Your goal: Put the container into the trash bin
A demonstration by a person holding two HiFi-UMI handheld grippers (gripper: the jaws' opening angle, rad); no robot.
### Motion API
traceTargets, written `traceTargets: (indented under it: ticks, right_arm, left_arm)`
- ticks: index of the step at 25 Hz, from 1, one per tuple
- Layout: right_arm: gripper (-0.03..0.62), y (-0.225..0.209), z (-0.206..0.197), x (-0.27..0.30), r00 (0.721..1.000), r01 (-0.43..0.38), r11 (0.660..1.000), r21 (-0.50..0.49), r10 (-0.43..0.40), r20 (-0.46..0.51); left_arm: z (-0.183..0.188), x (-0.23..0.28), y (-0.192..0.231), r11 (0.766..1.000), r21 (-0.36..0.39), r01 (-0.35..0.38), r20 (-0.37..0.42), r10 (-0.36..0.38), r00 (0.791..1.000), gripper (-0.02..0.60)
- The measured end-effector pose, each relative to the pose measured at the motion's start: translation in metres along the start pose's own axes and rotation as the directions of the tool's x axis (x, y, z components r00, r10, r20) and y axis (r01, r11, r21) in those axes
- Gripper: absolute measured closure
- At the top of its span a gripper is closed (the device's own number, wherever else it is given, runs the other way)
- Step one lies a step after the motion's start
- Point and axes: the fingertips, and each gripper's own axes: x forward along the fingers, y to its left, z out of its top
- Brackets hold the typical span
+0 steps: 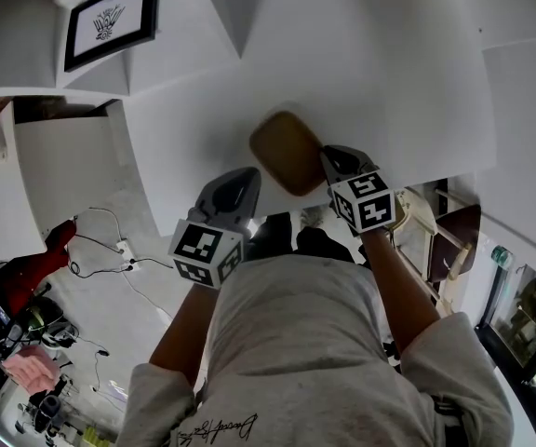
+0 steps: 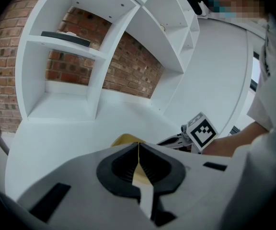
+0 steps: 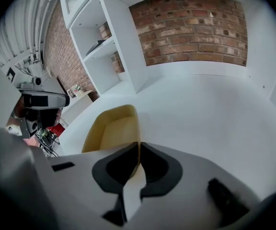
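Observation:
A tan, rounded-rectangular container (image 1: 287,152) lies on the white table (image 1: 389,82), close to its near edge. My right gripper (image 1: 328,161) is at the container's right side and is shut on its thin rim (image 3: 134,123); the hollow inside (image 3: 111,128) shows ahead of the jaws. My left gripper (image 1: 247,177) is at the container's near-left corner, its jaws closed on a tan edge (image 2: 126,139) that runs into the slit. In the left gripper view the right gripper's marker cube (image 2: 202,131) shows across the container. No trash bin is in view.
White shelf units (image 2: 66,71) stand against a brick wall (image 3: 190,28) beyond the table. A framed picture (image 1: 110,19) lies at the far left. Cables and a power strip (image 1: 124,250) are on the floor to the left, below the table's edge.

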Motion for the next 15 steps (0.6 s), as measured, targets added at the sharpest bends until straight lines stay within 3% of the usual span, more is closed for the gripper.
traceTargets:
  ticks: [15]
  right_arm:
    - [0.557,0.005,0.012,-0.01,0.999,-0.007,0.999,0.045,0.006,0.036]
  left_arm:
    - [0.0,-0.006,-0.003,1.0,0.001,0.002,0.011,-0.002,1.0,0.565]
